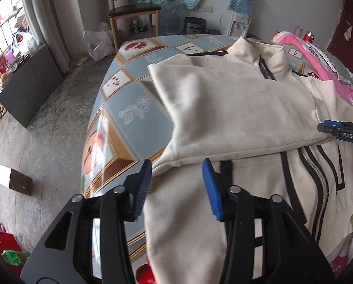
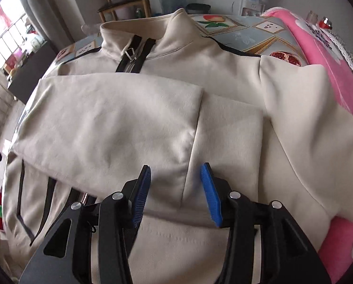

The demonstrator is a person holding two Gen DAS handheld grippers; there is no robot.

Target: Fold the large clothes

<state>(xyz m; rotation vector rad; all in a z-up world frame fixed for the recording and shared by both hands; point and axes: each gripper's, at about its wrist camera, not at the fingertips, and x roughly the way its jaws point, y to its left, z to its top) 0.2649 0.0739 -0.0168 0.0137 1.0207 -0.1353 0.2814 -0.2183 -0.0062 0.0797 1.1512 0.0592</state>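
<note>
A cream zip-up jacket [image 1: 235, 108] with black trim lies front-up on a table covered by a fruit-patterned cloth [image 1: 129, 94]. Its sleeves are folded across the chest. My left gripper [image 1: 176, 165] is open and empty, hovering over the jacket's left edge just below the folded sleeve. My right gripper [image 2: 176, 170] is open and empty above the jacket [image 2: 152, 118], over the sleeve cuff near the middle. The right gripper also shows at the right edge of the left wrist view [image 1: 342, 130].
A pink blanket [image 2: 330, 94] lies along the table's right side. A wooden chair [image 1: 131, 9], a water dispenser [image 1: 240, 16], plastic bags and a dark cabinet [image 1: 29, 90] stand on the concrete floor to the left and behind.
</note>
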